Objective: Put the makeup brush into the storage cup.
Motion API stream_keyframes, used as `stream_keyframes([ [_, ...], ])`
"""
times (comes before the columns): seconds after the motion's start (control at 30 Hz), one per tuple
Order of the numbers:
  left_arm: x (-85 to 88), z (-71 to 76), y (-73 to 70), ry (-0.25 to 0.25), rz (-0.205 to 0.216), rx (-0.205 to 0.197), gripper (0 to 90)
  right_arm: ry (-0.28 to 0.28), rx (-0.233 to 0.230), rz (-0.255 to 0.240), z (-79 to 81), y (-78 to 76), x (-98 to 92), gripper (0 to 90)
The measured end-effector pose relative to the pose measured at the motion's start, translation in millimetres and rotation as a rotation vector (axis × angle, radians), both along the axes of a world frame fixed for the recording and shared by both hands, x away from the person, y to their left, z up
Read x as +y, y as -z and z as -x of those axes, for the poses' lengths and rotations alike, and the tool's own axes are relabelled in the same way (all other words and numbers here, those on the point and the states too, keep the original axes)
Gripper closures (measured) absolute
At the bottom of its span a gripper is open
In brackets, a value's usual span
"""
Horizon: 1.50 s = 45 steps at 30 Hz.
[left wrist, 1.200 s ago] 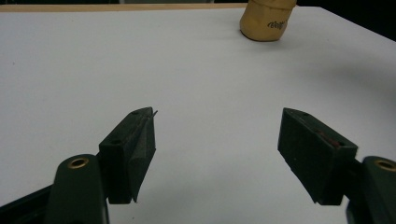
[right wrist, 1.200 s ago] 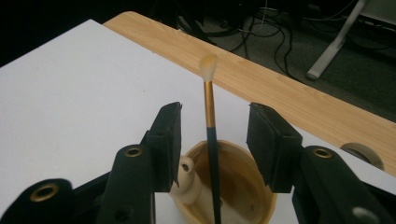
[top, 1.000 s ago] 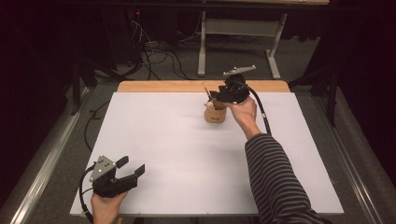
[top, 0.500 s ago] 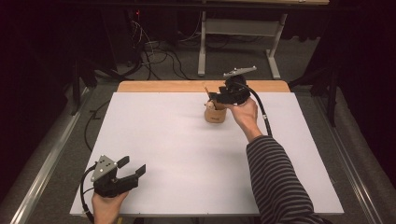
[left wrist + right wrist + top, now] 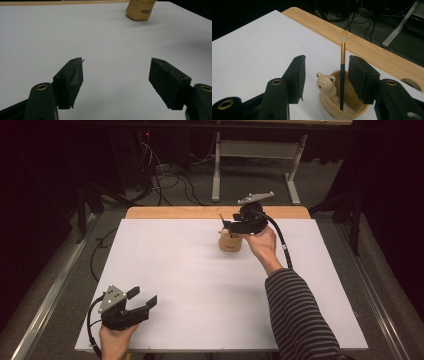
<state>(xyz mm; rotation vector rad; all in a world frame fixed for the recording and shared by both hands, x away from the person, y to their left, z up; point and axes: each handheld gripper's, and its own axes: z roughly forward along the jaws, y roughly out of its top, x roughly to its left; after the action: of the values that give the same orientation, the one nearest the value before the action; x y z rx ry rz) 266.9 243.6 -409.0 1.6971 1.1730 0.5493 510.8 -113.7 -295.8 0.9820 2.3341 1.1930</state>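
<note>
The wooden cup with a small bear figure on its rim sits at the bottom centre of the right gripper view and upper centre-right of the high view, on the white table near its far wooden edge. A brush stands upright in the cup, bristles up. My right gripper hovers over the cup, jaws parted to either side of the brush, not touching it. My left gripper sits at the lower left of the high view, well apart from the cup, jaws spread wide over bare table. Cables lie on the floor beyond the table.
</note>
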Motion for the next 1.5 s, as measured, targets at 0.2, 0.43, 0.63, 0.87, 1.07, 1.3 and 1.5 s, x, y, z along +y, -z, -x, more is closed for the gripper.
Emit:
stream_keyframes([
  [0.2, -1.6, -2.3, 0.5, 0.010, 0.001, 0.003, 28.4, 0.000, 0.012, -0.027, 2.0, 1.6, -2.8, 50.5],
  [0.43, -4.5, -6.0, 0.7, 0.021, -0.004, 0.004, 28.4, 0.010, 0.007, -0.030, 5.3, -0.1, -10.7, 50.3],
  [0.63, -5.9, -8.0, 0.5, 0.029, 0.000, 0.003, 28.4, 0.016, 0.006, -0.036, 9.4, -2.5, -16.9, 50.0],
  [0.87, -6.8, -9.8, 0.4, 0.035, -0.001, 0.003, 28.3, 0.008, -0.008, -0.035, 13.4, -5.3, -17.8, 49.8],
  [1.07, -8.2, -10.8, 0.2, 0.037, 0.001, 0.000, 28.3, 0.004, -0.010, -0.040, 17.8, -4.1, -19.9, 49.8],
  [1.3, -9.1, -12.0, 0.3, 0.043, -0.002, 0.003, 28.4, 0.003, -0.020, -0.050, 21.9, -4.3, -26.4, 49.8],
  [1.5, -10.2, -12.8, 0.2, 0.046, -0.005, 0.004, 28.3, -0.003, -0.027, -0.052, 26.5, -6.6, -31.1, 49.7],
])
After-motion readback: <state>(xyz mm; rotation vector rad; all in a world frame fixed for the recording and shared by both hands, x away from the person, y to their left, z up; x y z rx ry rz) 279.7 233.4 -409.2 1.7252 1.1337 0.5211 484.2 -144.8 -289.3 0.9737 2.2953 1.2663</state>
